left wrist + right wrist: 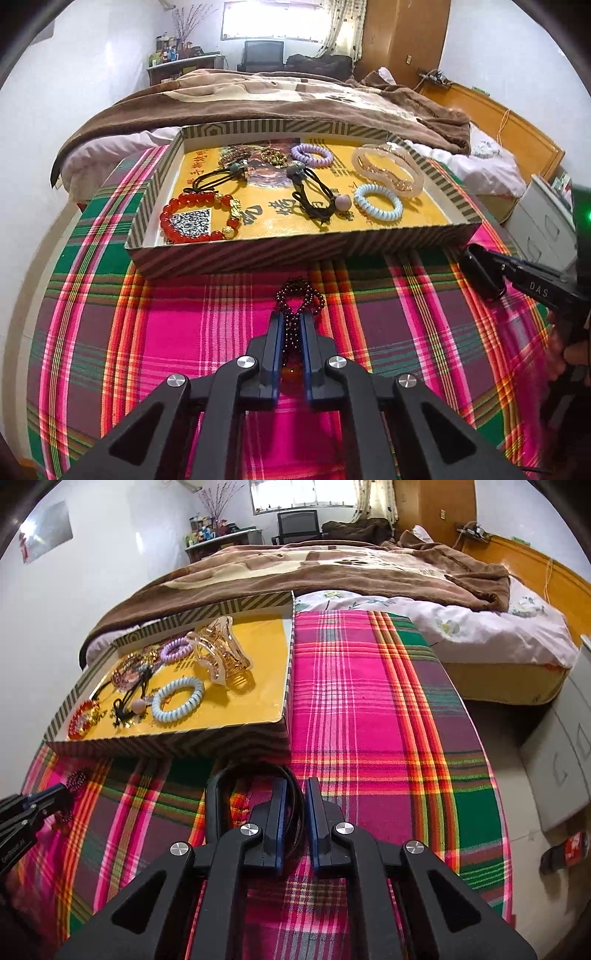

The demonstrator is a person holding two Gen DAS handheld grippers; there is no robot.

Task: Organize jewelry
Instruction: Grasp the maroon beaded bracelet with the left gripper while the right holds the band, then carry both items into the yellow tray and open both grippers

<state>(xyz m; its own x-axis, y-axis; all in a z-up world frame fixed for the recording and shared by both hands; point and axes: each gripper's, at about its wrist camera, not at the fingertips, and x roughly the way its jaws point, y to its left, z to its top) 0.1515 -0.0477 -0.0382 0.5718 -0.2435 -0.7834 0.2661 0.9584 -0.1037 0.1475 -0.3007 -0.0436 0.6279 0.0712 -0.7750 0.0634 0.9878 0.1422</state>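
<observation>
A: Our left claw [291, 325] is pinching the dark garnet bead string [300, 300]; the strand runs back between the two blue-padded fingers, its looped end pokes out past the tips, and an amber bead sits deep in the gap.

B: And our right claw [296, 794] is pressed onto a black headband [218, 794]. The thin end of the band passes between the fingers, and the wide arc curves out to the left of them, over the plaid cloth [369, 709] that covers the surface.

A: From the left view we see that right claw [480, 275] near the right corner of the striped tray [258, 258], apart from it.

B: From the right view, our left claw [55, 794] shows at the far left with the dark beads [75, 780] bunched at its tip, just in front of the tray's front wall [166, 744].

A: In the tray we have the red bead bracelet [201, 221] at front left, over a QR code. Two black hair ties [314, 199] lie in the middle, one with a pale pink ball.

B: A light blue coil tie [378, 202] lies front right, a lilac coil tie [312, 155] at the back, and the translucent claw clip [388, 170] at the right beside the blue coil.

A: A gold chain [274, 157] lies at the back, next to the lilac coil.

B: Behind the tray is the bed with its brown blanket [332, 568].
</observation>
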